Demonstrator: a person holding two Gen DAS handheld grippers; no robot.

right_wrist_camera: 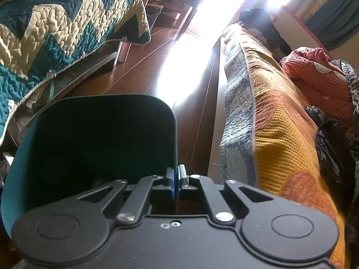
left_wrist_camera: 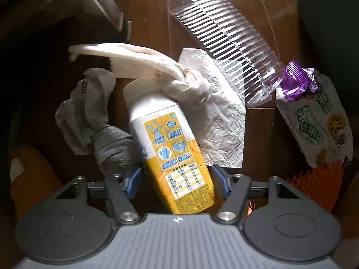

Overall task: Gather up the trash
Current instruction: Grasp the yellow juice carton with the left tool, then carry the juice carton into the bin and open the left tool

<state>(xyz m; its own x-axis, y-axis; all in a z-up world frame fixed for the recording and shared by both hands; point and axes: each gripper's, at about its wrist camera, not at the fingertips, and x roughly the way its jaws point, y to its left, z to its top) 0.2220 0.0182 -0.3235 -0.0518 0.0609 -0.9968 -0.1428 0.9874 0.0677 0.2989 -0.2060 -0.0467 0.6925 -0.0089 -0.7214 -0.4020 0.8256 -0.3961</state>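
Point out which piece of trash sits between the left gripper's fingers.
The yellow-and-white carton, between the left hand-held gripper pads; the tissue and grey bag lie beside.

Left wrist view dim — corners lost in black shadow, strong fisheye vignette. Light thrown from above onto ribbed clear plastic tray (left_wrist_camera: 222,44), glints seen along ribs; tissue beside it slightly motion-blurred. Right wrist view blown out by glare above teal bin (right_wrist_camera: 94,148) — wooden floor (right_wrist_camera: 139,76) washed white there, bin interior kept dark. Edges curved.
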